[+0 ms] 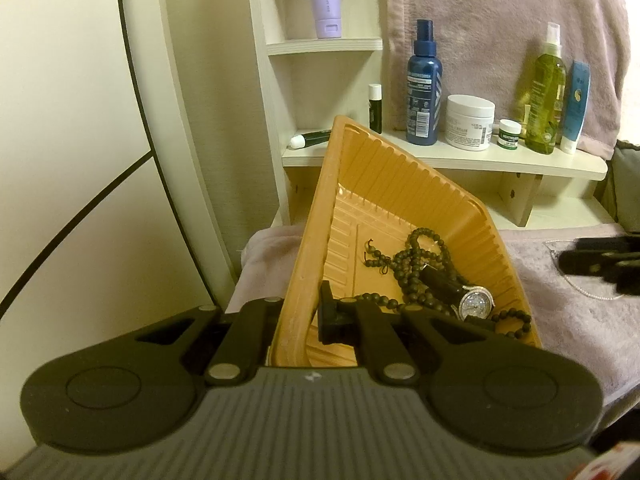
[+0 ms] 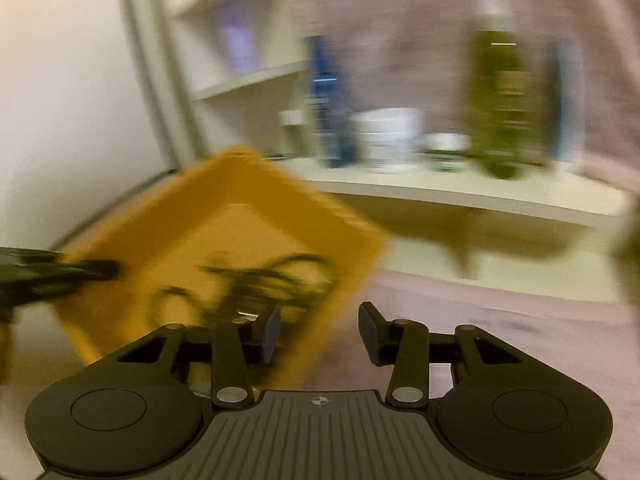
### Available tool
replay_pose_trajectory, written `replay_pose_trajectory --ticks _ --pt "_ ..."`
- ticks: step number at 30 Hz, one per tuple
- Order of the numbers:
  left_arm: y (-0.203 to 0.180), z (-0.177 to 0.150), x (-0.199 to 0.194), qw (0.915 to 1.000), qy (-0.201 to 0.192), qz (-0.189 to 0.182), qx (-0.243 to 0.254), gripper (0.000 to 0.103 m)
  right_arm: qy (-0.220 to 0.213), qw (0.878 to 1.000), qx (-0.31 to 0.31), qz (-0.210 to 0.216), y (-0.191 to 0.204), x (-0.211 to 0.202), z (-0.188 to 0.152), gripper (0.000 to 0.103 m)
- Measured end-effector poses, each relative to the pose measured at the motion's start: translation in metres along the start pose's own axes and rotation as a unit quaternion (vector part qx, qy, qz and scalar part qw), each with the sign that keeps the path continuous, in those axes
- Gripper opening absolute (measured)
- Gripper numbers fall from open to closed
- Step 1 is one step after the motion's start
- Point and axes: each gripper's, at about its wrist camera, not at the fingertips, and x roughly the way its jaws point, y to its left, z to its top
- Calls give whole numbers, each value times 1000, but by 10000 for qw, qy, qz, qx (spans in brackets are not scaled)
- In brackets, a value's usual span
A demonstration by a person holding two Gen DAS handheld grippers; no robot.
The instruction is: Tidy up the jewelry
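A: Left wrist view first. What has the left gripper got?

B: Its jaws are closed on the near wall of the orange tray; one finger is outside the wall, the other inside. The tray is tilted, its far corner raised in front of the shelf.

A: And the jewelry?

B: All in the tray's low right corner: a string of dark beads in a heap, with a watch lying on it, its sparkly face turned up. Under the tray is a pink towel. To the right of the tray, on the towel, lies a thin silver chain, partly hidden by the right gripper, which is blurred at the edge.

A: Behind the tray?

B: On the shelf stand a blue spray bottle, a white jar and a green bottle.

A: Now the right wrist view.

B: Heavily blurred. The right gripper has its jaws well apart with nothing between them. The tray is to its left, dark smears of jewelry inside, and the left gripper is at the tray's left edge. The towel lies right of the tray.
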Motion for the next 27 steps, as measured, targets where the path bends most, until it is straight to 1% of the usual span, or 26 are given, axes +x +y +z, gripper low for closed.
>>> replay_pose_trajectory --ticks 3,5,7,11,13,14,15,16,18,22,24,27 --pt "1 0 0 10000 4 0 -5 5 60 9964 118 -840 -37 -15 -10 44" --pt "0 0 0 10000 3 -1 2 5 117 9906 239 -1341 -64 -25 -17 44" --pt "0 0 0 10000 0 4 0 5 180 9840 288 -1751 -86 -33 -22 43" --pt "1 0 0 10000 2 1 2 5 285 9751 277 -2184 -116 -41 -27 43" --pt "1 0 0 10000 5 4 6 5 347 9729 203 -2276 -127 -40 -29 35" --pt "0 0 0 10000 9 7 9 5 401 9724 199 -2290 -131 -37 -31 29" --pt "0 0 0 10000 10 7 12 5 461 9725 202 -2273 -135 -34 -32 26" --pt "0 0 0 10000 13 7 15 5 483 9730 189 -2251 -136 -31 -34 25" --pt "0 1 0 10000 18 12 16 5 579 9738 123 -2197 -139 -24 -37 19" --pt "0 1 0 10000 25 21 13 5 711 9740 79 -2151 -144 -12 -38 11" --pt "0 1 0 10000 27 22 13 5 765 9741 57 -2125 -145 -8 -40 5" --pt "0 1 0 10000 25 24 12 5 791 9743 15 -2107 -143 -9 -40 2"
